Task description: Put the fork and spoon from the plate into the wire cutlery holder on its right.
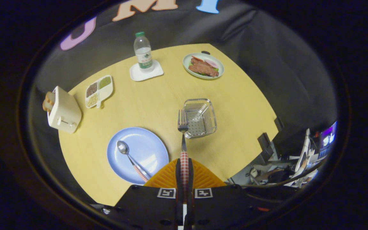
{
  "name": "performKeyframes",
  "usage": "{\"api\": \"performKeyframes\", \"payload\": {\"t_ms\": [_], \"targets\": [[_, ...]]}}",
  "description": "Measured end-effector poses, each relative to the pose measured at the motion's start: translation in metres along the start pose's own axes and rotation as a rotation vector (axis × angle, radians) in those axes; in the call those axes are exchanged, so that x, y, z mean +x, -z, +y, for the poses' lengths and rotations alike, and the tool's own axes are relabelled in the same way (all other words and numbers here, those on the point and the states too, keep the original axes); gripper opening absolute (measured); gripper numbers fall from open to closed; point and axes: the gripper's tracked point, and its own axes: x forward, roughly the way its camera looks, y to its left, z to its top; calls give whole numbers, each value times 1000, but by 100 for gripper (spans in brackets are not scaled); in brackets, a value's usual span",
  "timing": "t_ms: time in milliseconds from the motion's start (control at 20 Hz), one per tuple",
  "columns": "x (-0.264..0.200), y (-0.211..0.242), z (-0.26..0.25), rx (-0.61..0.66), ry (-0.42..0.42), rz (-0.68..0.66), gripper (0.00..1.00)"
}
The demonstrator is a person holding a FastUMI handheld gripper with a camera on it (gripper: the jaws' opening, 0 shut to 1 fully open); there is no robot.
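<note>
My gripper (184,166) is shut on the checked handle of the fork (182,127), held high above the table. The fork points forward, its tines reaching over the near left rim of the wire cutlery holder (200,117). The holder stands just ahead of the fingers and slightly right. Left of the fingers lies the blue plate (149,145) with the spoon (129,158) on it, bowl away from me, checked handle running toward the plate's near edge.
On the round yellow table (241,105) beyond the holder sit a plate of food (203,65), a water bottle (143,52) on a white coaster, a divided snack tray (98,91) and a white toaster (63,110) at far left. Clutter lies off the table's right edge.
</note>
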Motion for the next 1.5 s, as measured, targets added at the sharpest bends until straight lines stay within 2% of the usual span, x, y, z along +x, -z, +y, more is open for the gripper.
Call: {"api": "performKeyframes", "payload": {"t_ms": [200,550,750,1000,1500], "targets": [[17,-7,-17,16,32,145,7],[62,-24,-35,-124,49,310,8],[85,-30,-26,-181,10,336,9],[84,-36,-29,-185,2,317,17],[36,-34,-32,-235,51,194,100]]}}
